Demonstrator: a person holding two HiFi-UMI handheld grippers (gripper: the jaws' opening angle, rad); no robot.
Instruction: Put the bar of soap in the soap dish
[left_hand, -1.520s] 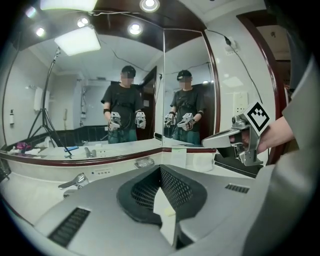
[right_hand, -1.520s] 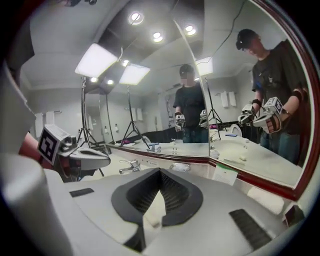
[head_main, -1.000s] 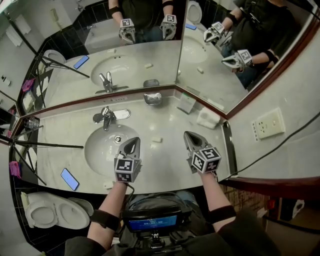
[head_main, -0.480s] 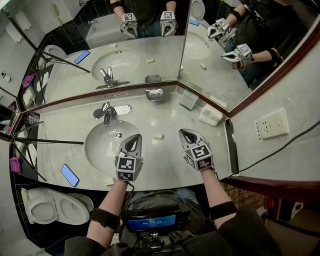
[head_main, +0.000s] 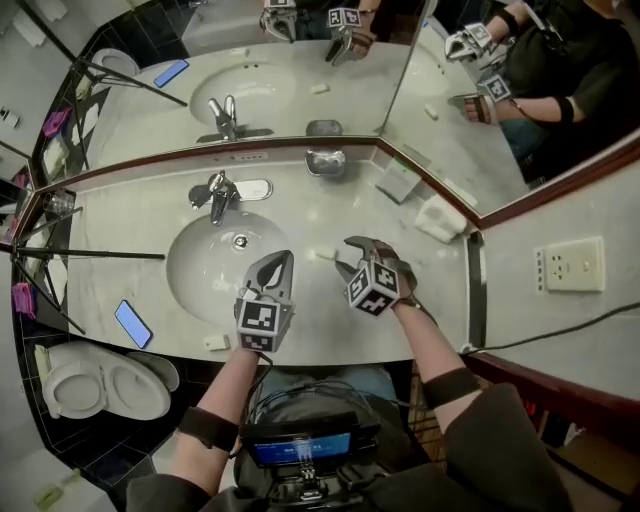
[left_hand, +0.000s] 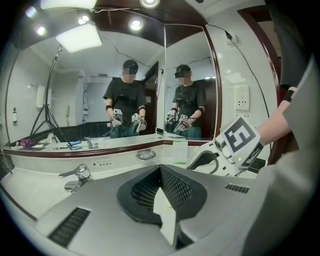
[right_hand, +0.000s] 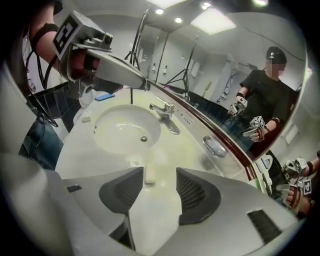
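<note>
A small cream bar of soap (head_main: 321, 254) lies on the marble counter just right of the basin. My right gripper (head_main: 346, 256) hangs over it, tilted down, and its jaws have just been opening. In the right gripper view the soap (right_hand: 149, 174) lies between the open jaws near the left one, and no pad touches it. The metal soap dish (head_main: 325, 161) stands at the back by the mirror corner, also seen as the soap dish (right_hand: 215, 146). My left gripper (head_main: 280, 262) is shut and empty at the basin's near right rim, jaws together (left_hand: 161, 172).
Behind the basin (head_main: 190, 285) stands the faucet (head_main: 220, 190). A phone (head_main: 132, 323) lies at the counter's front left. A folded card (head_main: 398, 180) and a white box (head_main: 440, 218) stand at the back right. A tripod leg (head_main: 90, 255) crosses the left side.
My right gripper has rolled, dropped and moved left toward the soap, and its jaws have gone from shut to open. The left gripper has stayed put.
</note>
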